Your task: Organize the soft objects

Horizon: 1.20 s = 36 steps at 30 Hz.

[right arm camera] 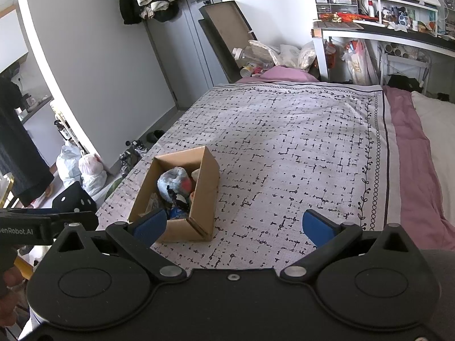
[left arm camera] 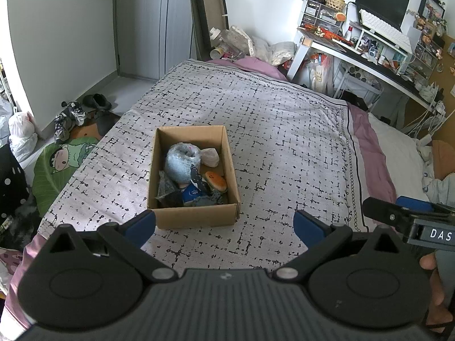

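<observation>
Soft toys (left arm camera: 182, 164), several, inside one cardboard box (left arm camera: 196, 217).

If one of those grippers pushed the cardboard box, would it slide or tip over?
The box would probably slide: it looks low and wide, sitting flat on the bedspread. The soft things inside, like the grey bundle, suggest it is light. The cloth may bunch ahead of it, and the thin walls could flex.
</observation>
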### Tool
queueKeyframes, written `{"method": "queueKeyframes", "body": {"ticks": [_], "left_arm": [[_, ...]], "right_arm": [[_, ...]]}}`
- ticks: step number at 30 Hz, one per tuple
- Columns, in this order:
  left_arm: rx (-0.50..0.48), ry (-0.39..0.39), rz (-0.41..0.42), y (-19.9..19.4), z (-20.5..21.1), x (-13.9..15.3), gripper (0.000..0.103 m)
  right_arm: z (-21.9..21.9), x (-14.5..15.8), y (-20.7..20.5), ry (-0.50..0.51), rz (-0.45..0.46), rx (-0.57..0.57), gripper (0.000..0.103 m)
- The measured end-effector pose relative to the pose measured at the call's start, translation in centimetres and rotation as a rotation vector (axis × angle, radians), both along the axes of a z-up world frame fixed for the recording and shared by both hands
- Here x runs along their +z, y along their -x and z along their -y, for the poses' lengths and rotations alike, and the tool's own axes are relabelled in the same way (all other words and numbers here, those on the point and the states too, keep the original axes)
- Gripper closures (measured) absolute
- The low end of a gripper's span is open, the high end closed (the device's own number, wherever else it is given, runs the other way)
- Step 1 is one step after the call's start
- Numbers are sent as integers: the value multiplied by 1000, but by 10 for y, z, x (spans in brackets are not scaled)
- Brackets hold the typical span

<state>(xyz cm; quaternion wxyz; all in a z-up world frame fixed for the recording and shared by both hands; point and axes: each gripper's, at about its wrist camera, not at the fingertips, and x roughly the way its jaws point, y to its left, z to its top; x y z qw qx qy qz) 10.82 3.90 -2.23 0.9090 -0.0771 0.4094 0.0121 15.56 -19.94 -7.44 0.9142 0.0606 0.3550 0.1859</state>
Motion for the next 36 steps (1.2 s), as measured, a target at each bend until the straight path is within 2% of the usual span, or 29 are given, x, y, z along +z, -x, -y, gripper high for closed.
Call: {"method": "queueKeyframes", "body": {"ticks": [36], "left_arm": [[-9,-3,9,4,4,5,1]], "right_arm": [[-2,0,5,21,3,3,0]]}}
